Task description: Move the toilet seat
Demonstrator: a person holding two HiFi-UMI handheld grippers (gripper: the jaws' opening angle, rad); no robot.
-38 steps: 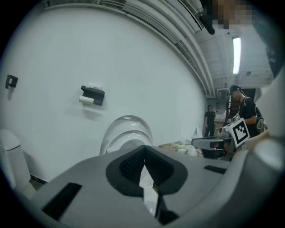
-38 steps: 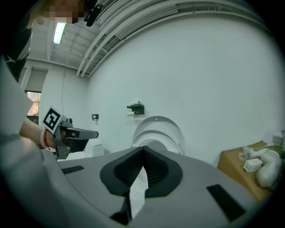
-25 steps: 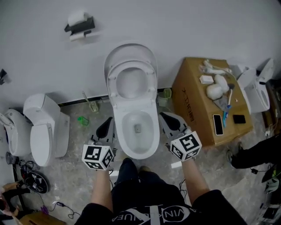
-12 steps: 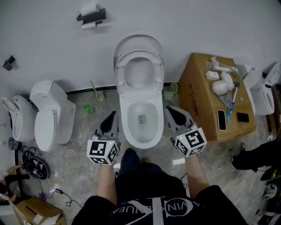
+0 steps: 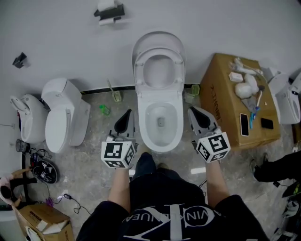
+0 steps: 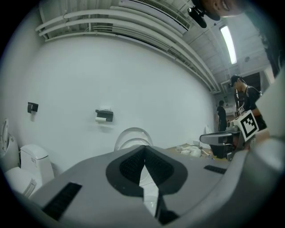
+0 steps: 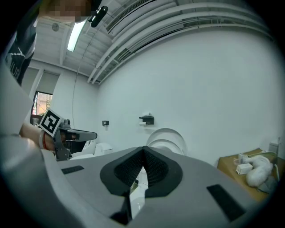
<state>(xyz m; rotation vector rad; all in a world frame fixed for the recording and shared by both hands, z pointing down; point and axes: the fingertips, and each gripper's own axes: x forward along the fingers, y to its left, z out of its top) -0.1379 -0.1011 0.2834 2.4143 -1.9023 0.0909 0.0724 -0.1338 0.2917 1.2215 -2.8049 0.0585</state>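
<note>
Raised toilet seat [image 5: 140, 77] stands ahead between the clenched, empty left tool [image 5: 128, 114] and right tool [image 5: 193, 111]

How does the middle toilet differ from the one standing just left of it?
The middle toilet has its lid and seat raised against the wall, bowl open; the left toilet is shut. The middle toilet stands square to the wall; the left toilet sits at a slant. Both are white.

Four toilets [image 5: 160, 96], two at nine o'clock; two cardboard boxes [image 5: 220, 101]; two phones [image 5: 244, 124]; one roll holder [image 5: 110, 12].
</note>
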